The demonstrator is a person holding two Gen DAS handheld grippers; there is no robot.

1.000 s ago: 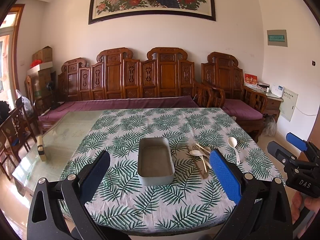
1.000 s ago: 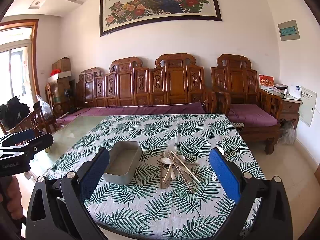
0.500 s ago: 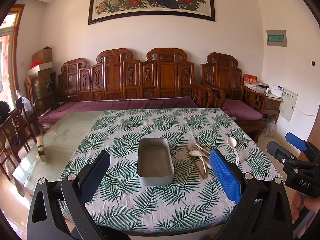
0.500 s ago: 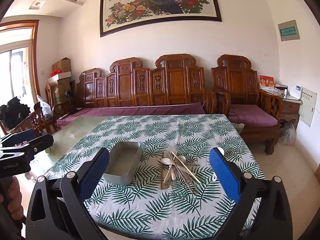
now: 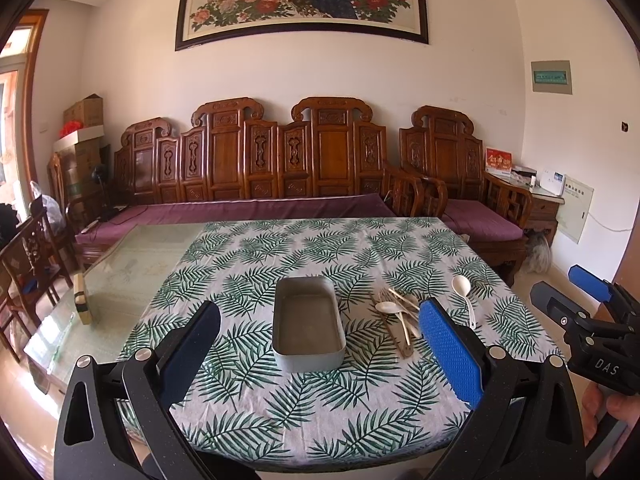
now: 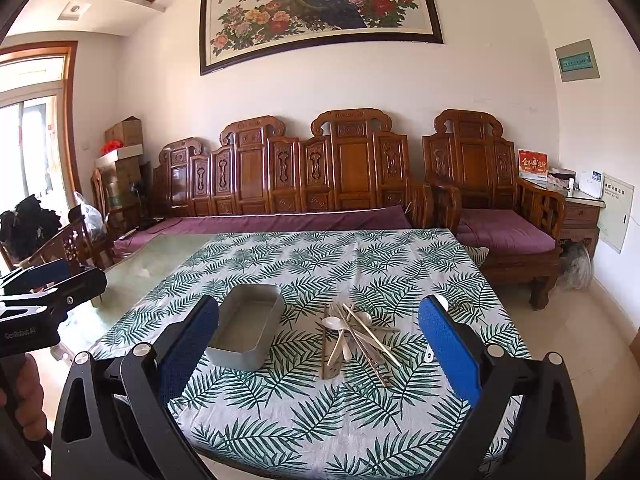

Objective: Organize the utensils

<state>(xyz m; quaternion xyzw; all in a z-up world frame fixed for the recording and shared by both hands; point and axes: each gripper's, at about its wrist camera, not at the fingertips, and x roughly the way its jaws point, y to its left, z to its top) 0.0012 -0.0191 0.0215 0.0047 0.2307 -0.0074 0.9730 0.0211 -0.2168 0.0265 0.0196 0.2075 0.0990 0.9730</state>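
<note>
A grey metal tray [image 5: 307,324] sits empty on the leaf-print tablecloth [image 5: 280,256]; it also shows in the right wrist view [image 6: 246,330]. A pile of utensils [image 5: 396,314], with spoons, chopsticks and a fork, lies just right of it; it also shows in the right wrist view [image 6: 356,336]. A lone white spoon [image 5: 464,294] lies further right. My left gripper [image 5: 320,348] is open and empty, held before the table's near edge, facing the tray. My right gripper [image 6: 320,348] is open and empty, facing the pile.
The cloth covers the right part of a glass-topped table [image 5: 132,264]. A small block [image 5: 82,298] stands on the glass at the left. A carved wooden bench [image 5: 256,184] and armchair [image 5: 472,200] stand behind the table. Wooden chairs [image 5: 28,268] stand at the left.
</note>
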